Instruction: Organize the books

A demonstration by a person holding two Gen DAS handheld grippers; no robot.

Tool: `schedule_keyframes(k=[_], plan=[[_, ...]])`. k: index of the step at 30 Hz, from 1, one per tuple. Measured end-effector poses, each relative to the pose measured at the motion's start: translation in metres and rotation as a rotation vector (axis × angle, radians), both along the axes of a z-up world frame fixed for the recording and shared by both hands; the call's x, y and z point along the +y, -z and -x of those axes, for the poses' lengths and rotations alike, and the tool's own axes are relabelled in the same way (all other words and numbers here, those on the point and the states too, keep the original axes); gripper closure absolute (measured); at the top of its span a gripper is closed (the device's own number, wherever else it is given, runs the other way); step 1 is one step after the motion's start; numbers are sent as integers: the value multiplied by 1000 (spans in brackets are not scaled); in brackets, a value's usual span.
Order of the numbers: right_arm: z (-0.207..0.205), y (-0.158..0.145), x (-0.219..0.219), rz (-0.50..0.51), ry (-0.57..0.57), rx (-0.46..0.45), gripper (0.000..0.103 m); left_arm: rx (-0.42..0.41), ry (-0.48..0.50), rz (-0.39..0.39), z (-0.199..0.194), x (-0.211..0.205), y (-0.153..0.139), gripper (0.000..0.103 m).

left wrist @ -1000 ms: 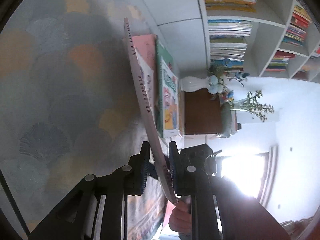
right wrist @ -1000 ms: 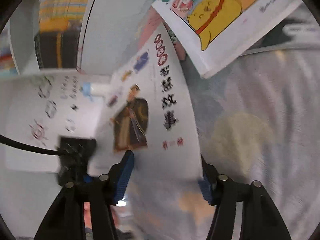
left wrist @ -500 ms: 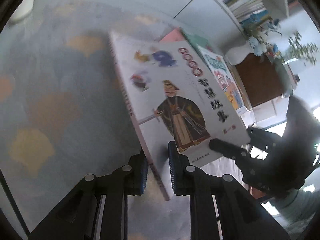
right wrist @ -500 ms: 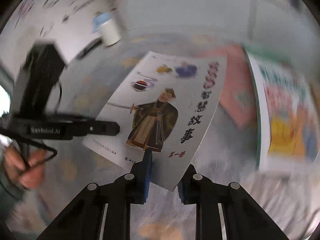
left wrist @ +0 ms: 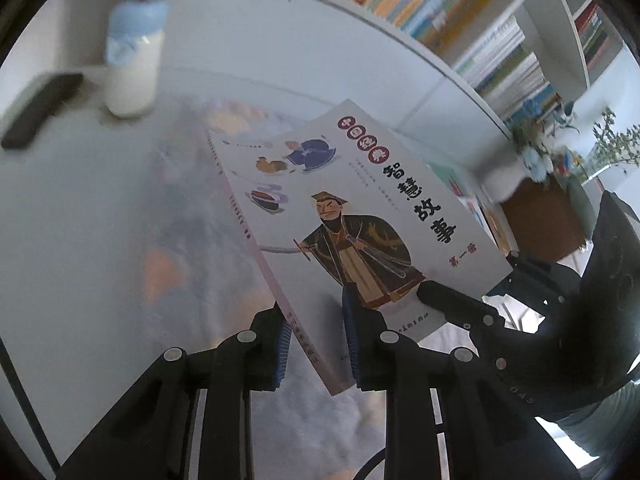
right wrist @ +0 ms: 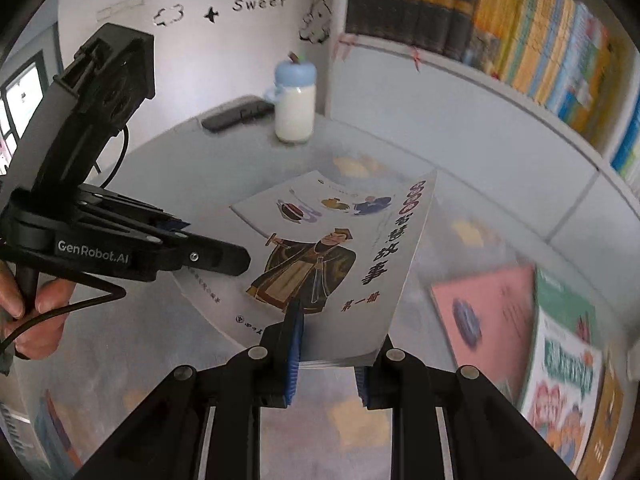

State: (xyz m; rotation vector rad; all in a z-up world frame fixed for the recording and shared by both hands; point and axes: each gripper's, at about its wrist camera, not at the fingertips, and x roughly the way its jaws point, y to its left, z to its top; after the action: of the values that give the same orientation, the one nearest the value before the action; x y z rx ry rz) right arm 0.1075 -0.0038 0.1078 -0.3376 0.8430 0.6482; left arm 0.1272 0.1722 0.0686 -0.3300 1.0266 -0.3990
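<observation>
Step in hand: one storybook [left wrist: 360,216], white cover with a robed swordsman, is up off the worktop [right wrist: 224,160], tilted, carried between both my tools.

Left gripper [left wrist: 314,346]: fingers at the spine corner, one on either side of the book. They have just been easing open a little; a sliver of gap shows at the outer pad, so the hold reads as loose, though the book sits between them.

Right gripper [right wrist: 328,360]: fingers have just closed, clamped on the page-edge corner of the same book. The inner blue pad presses on the cover; the other is behind the book.

Judgement: mid-transfer. The right side carries the load; the left looks about ready to let go. The next move calls for keeping the right clamp firm, freeing the left cleanly, then turning the book spine-out toward the bookshelf [right wrist: 532,48] or squaring it onto the pile. The cover bows a bit, so a one-corner hold may let it sag.

Count:
- Book in the air: one.
- Books lying on the worktop at right: a pink book [right wrist: 484,312] and a green-edged cartoon book [right wrist: 568,364], with a third partly hidden at the frame edge.
- Milk bottle [right wrist: 295,104] with blue cap: one.
- Dark remote [right wrist: 236,114]: one.
- Shelf books: too many and too blurred to count.
</observation>
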Motion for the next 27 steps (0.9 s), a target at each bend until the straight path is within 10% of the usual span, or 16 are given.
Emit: schedule_keyframes(k=[20, 27], plan=[[-45, 38, 62, -39, 26, 128, 78, 73, -63, -62, -26, 32, 45, 82], [-46, 64, 50, -30, 57, 290, 57, 100, -94, -142, -16, 38, 52, 79]])
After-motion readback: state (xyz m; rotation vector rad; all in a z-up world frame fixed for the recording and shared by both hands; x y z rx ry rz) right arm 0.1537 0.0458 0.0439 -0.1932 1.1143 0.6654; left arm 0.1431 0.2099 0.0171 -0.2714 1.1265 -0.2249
